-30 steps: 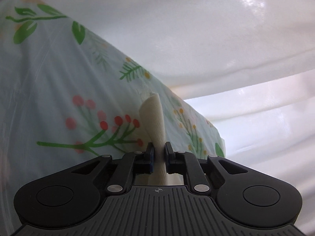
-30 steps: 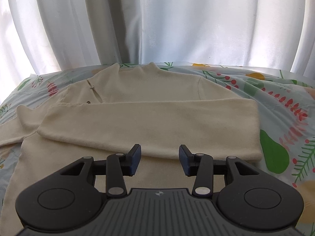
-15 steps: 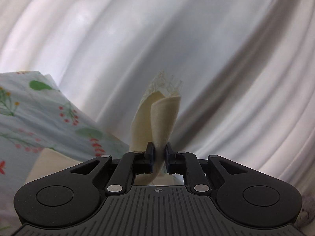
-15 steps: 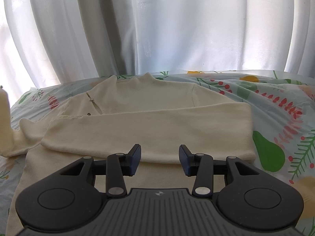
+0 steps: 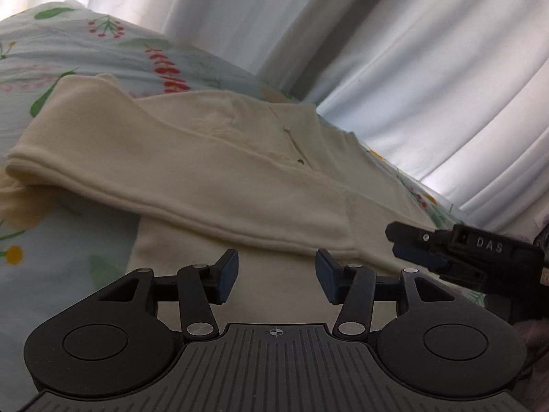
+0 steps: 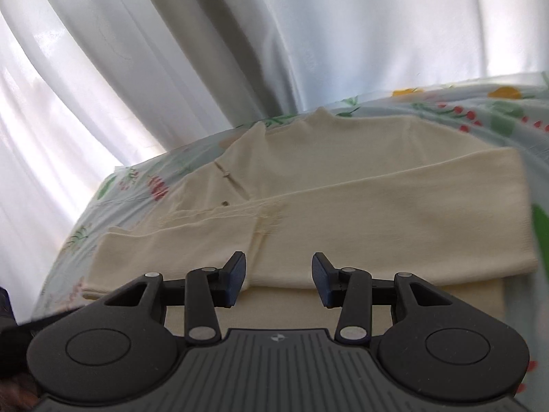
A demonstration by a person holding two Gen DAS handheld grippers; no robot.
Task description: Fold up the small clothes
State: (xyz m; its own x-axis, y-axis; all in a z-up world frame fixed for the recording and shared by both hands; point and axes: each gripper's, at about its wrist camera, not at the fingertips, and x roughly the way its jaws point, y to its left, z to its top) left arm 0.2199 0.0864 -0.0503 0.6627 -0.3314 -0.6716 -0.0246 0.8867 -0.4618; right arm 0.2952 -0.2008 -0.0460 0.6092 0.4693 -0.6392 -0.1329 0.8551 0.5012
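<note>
Both sleeves (image 6: 343,230) folded across cream sweater (image 5: 267,178) on floral cloth (image 5: 68,267); left gripper (image 5: 276,276), right gripper (image 6: 278,274) jaws apart, empty; careless hem grab risks dragging sleeves askew

Floral bedsheet (image 6: 507,110), cream sweater (image 6: 360,213) lying flat

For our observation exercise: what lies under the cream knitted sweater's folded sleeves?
Under the folded sleeves lies the cream knitted sweater's own body, spread on a floral bedsheet. The sheet beneath the body is hidden.

White letters "DAS" on the black right tool (image 5: 417,250) body.
</note>
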